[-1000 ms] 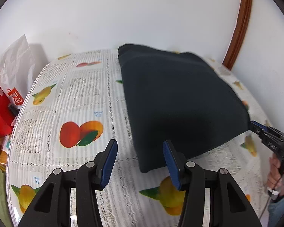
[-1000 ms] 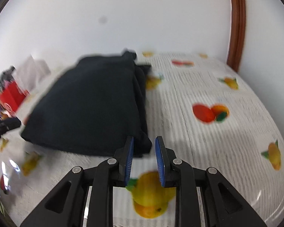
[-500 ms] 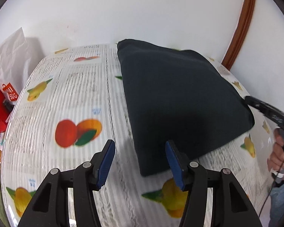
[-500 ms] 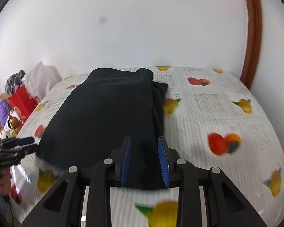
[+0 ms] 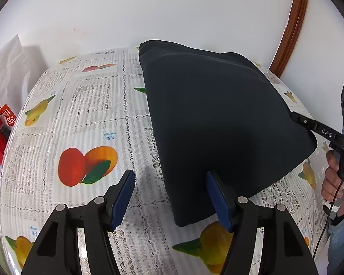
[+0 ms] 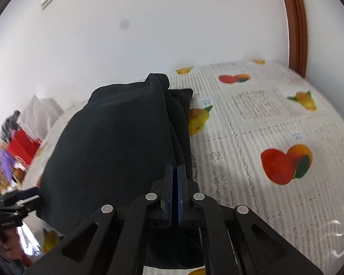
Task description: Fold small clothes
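Observation:
A folded dark navy garment [image 5: 217, 119] lies on the fruit-print tablecloth [image 5: 80, 114]. My left gripper [image 5: 170, 197] is open at its near left corner, the right pad over the cloth edge, the left pad over bare table. In the right wrist view my right gripper [image 6: 177, 183] is shut on the garment's [image 6: 112, 137] near right edge. The right gripper also shows in the left wrist view [image 5: 298, 119] at the cloth's right corner.
A white plastic bag [image 5: 9, 73] and a red bag [image 5: 2, 123] stand at the table's left edge. A white wall and a brown door frame [image 5: 291, 23] are behind. The left gripper shows at the left in the right wrist view [image 6: 23, 197].
My right gripper has closed on the garment's right edge; it was open a second ago. My left gripper has moved closer to the garment's near left corner and stays open.

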Available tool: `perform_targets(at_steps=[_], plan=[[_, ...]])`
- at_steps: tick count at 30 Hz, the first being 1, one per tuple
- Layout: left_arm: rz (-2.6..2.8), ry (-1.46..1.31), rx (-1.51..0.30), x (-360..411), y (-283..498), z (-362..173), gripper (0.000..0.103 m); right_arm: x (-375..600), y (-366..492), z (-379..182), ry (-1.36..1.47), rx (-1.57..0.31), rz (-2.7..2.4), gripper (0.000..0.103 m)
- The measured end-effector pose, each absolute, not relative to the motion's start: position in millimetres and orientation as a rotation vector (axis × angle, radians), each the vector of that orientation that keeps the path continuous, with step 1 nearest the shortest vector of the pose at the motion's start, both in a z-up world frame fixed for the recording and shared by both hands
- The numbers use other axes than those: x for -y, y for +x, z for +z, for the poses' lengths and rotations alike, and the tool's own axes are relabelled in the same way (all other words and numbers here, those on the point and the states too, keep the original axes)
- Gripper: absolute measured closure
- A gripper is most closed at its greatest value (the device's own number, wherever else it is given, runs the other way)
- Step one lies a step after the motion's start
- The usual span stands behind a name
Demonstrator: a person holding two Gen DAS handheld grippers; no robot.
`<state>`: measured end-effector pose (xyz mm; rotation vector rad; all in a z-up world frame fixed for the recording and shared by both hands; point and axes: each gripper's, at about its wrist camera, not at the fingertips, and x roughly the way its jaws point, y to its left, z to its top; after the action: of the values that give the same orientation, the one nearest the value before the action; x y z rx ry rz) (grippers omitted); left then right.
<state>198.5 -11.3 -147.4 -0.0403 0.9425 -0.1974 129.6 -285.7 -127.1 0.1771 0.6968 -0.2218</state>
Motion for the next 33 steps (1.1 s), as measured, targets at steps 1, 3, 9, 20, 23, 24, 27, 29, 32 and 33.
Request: perform_targets(at_steps=[1,3,9,20,23,24,27,29,32,33], plan=[[-0.198,-0.042,-0.942,10.9,198.4,-146.5,0.040,285.0,130.0,-123.5,0.179,-0.693,-0.223,0.098],[-0.197,-0.044,-0.945,10.5,199.2,-145.0,0.040,284.6,132.4,-115.6,0.192,-0.676,-0.209,0.096],[-0.188,-0.053,-0.938,10.6,207.7,-139.3,0.040,289.8,172.0,-108.0,0.240,-0.705,-0.178,0.068],[-0.188,-0.029,-0.929,14.4,215.1,-139.3,0.038,299.4,185.9,-114.4,0.273,-0.656,-0.164,0.100],[-0.190,-0.032,-0.925,14.0,214.1,-137.1,0.038,306.9,189.7,-121.0,0.315,-0.676,-0.161,0.100],[-0.192,-0.030,-0.922,13.3,213.5,-135.3,0.038,308.2,189.5,-120.4,0.328,-0.673,-0.158,0.100],[-0.181,-0.025,-0.893,8.4,212.6,-126.9,0.038,305.1,188.6,-116.1,0.320,-0.671,-0.164,0.100],[-0.176,-0.034,-0.888,4.0,217.1,-123.6,0.038,299.1,190.0,-113.4,0.266,-0.690,-0.182,0.100],[-0.161,-0.039,-0.896,-1.9,226.4,-125.1,0.039,292.8,193.0,-107.2,0.212,-0.709,-0.205,0.099],[-0.159,-0.048,-0.903,-4.8,231.1,-127.5,0.040,291.8,194.5,-104.1,0.195,-0.709,-0.224,0.097]])
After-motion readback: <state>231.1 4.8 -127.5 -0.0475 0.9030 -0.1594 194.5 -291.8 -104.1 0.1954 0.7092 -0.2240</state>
